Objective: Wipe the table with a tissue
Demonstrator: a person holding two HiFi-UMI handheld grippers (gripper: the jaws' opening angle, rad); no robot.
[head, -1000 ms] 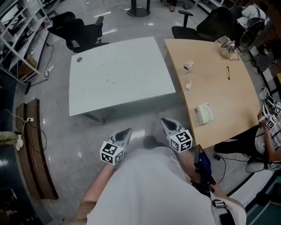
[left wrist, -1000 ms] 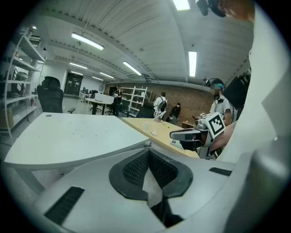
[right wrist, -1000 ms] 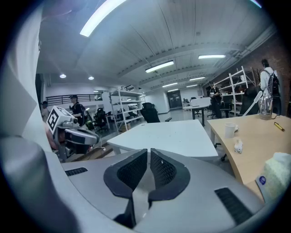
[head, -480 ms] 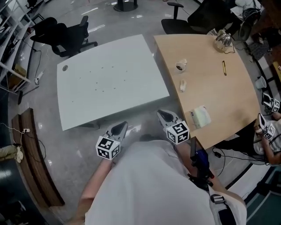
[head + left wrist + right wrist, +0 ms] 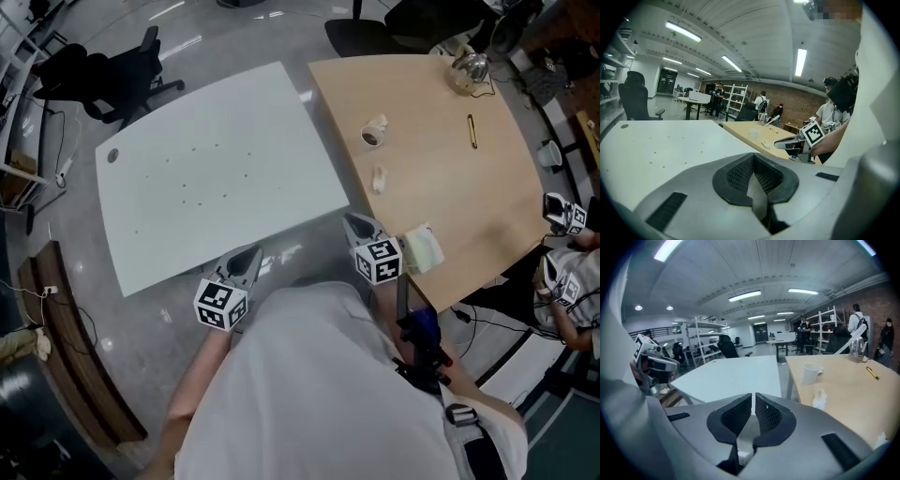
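Head view: shirt point(image 5: 319, 394) covered both hands and the backs of the tools. Only the cubes and jaw ends of the left gripper point(image 5: 252, 254) and right gripper point(image 5: 354, 222) stuck out. Tissue pack point(image 5: 425, 249) sat just right of the right gripper, against its cube's outline; couldn't tell if a corner ran behind it. White lump point(image 5: 378, 178) ahead of the right gripper was too small to identify. Shiny thing point(image 5: 466, 67) far ahead-right: couldn't tell what. Second person point(image 5: 570, 281) far right was cut by the frame edge. Left gripper view: shirt blocked everything right of the jaws; distant people point(image 5: 761, 100) were too small to make out.
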